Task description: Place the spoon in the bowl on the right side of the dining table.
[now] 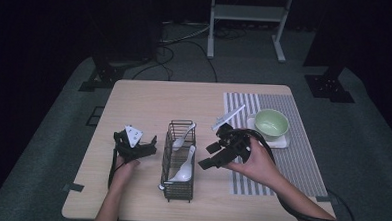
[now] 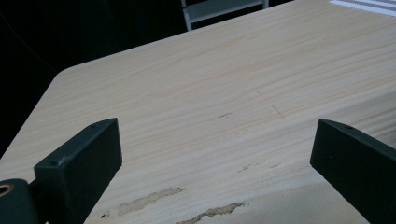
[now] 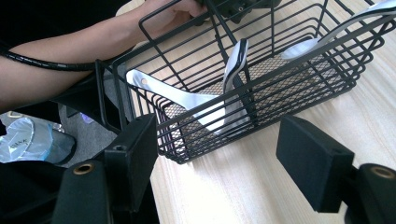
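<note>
On the wooden table, the left gripper rests with jaws spread wide, empty. The wire basket holds white spoons. The right gripper hovers beside it, jaws parted, empty, near a green bowl.

Both my tongs are matte black — the left tongs carry a grey three-cornered plate with small dark holes, the right tongs trail a thick black cable. Blocky jaws, brass-ringed screw holes; forearms bare, no sleeves.
</note>
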The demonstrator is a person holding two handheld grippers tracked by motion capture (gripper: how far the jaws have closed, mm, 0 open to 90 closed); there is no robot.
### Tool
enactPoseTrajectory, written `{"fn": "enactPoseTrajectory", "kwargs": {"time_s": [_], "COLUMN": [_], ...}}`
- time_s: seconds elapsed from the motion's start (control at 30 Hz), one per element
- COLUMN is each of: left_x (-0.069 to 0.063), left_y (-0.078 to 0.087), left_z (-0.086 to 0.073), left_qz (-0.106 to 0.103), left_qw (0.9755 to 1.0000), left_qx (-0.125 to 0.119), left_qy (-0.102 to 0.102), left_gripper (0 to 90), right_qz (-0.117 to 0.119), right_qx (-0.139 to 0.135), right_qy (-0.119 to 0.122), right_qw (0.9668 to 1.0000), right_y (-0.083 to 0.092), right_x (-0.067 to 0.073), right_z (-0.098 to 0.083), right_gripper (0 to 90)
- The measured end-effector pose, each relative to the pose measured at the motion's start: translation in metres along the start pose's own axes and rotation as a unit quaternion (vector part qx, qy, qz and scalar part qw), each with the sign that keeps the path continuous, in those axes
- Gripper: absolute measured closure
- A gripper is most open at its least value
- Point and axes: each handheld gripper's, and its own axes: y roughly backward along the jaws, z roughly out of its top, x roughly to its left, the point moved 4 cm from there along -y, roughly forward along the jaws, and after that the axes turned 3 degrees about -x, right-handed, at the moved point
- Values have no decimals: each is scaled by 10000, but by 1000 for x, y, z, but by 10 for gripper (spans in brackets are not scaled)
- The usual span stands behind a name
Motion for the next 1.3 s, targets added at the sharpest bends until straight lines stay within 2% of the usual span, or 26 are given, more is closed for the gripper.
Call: {"fn": "enactPoseTrajectory", "kwargs": {"time_s": [0.83, 1.03, 1.17, 1.3], "left_x": [0, 0, 0, 1], "left_y": [0, 0, 0, 0], "left_z": [0, 0, 0, 0], "left_qz": [-13, -19, -21, -29], "left_qw": [10000, 10000, 10000, 10000], "left_qx": [3, -3, 4, 9], "left_qy": [-3, 9, 8, 21], "left_gripper": [12, 11, 11, 11], "right_qz": [-111, -134, -241, -249], "right_qx": [-4, 44, 149, 201], "right_qy": [40, 89, 152, 129], "right_qw": [9999, 9999, 9995, 9994], "right_y": [-4, -8, -11, -13], "right_x": [-2, 0, 2, 1], "right_z": [22, 29, 33, 35], "right_gripper": [288, 308, 320, 346]}}
